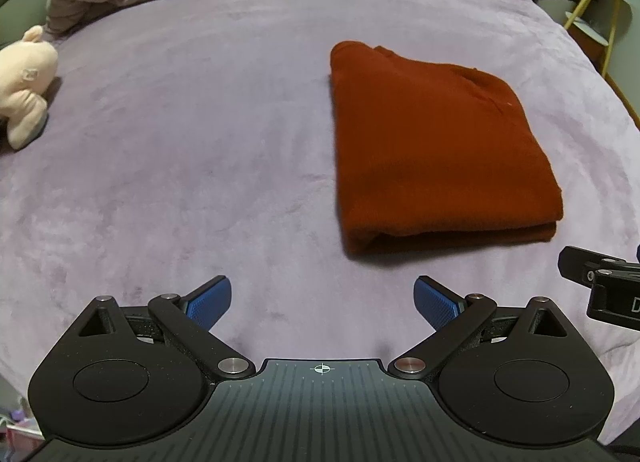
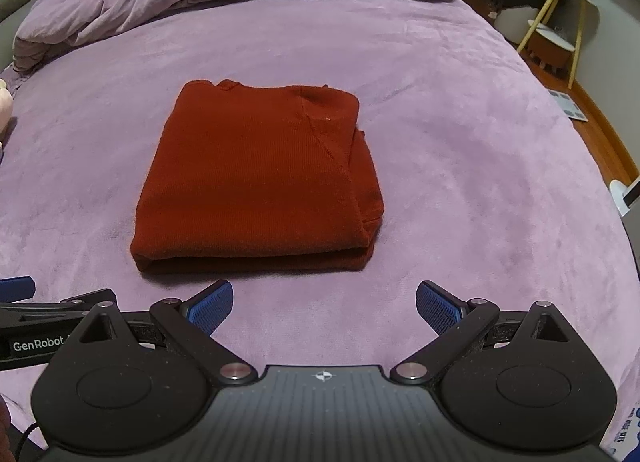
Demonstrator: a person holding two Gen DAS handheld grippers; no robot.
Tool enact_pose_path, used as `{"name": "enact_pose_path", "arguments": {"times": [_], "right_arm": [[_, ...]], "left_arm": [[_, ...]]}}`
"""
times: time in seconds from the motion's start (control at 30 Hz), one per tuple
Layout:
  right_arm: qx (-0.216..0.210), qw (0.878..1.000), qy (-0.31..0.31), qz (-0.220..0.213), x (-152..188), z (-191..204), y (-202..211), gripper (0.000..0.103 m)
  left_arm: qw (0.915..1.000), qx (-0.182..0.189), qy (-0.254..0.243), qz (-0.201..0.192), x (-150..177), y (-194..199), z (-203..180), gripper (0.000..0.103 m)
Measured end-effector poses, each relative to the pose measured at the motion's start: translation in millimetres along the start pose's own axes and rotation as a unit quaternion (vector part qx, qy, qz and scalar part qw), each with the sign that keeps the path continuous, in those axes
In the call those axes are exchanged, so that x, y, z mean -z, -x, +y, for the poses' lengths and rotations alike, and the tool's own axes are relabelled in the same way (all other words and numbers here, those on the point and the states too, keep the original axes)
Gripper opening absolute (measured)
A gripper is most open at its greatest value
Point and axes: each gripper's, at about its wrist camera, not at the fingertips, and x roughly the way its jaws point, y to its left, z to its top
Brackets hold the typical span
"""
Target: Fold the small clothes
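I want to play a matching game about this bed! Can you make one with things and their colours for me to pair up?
Things:
1. folded sweater
2. soft toy
3. bedspread
4. side table legs

Colours:
a. yellow
b. purple
c. rust red
d. pale pink

Pairs: 1-c, 2-d, 3-b, 4-a

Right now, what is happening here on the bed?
A person holds two grippers over a purple bed cover to fold small clothes. A red garment lies folded into a neat rectangle on it. The left hand-held gripper and the right hand-held gripper are both open and empty, short of the garment's near edge. A plush toy lies off to the left.
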Motion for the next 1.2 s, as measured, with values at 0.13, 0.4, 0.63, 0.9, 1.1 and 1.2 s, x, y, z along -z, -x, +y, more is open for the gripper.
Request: {"name": "enact_pose_path", "arguments": {"times": [0.13, 0.4, 0.63, 0.9, 1.1, 1.2], "right_arm": [[0.003, 1.000, -0.001, 0.000, -0.3, -0.4, 0.8, 0.098], [0.007, 1.000, -0.003, 0.000, -0.1, -1.1, 1.5, 0.098], [0.008, 1.000, -0.005, -0.001, 0.0, -1.0, 2.4, 0.098], [0.005, 1.000, -0.006, -0.002, 0.3, -1.5, 3.6, 0.098], [0.004, 1.000, -0.007, -0.003, -0.3, -2.8, 4.1, 0.098], [0.004, 1.000, -0.007, -0.004, -0.3, -2.9, 5.1, 0.098]], "left_arm": [[1.0000, 0.001, -0.001, 0.000, -0.1, 0.7, -0.3, 0.101], [1.0000, -0.002, -0.005, -0.001, 0.8, 2.1, -4.0, 0.101], [1.0000, 0.001, -0.004, 0.001, 0.8, 2.8, -4.9, 0.101], [1.0000, 0.001, -0.004, 0.001, -0.3, 3.2, -5.3, 0.101], [1.0000, 0.005, -0.002, 0.002, -0.9, 3.4, -4.5, 0.101], [1.0000, 0.008, -0.004, 0.003, -1.1, 4.7, -5.7, 0.101]]}}
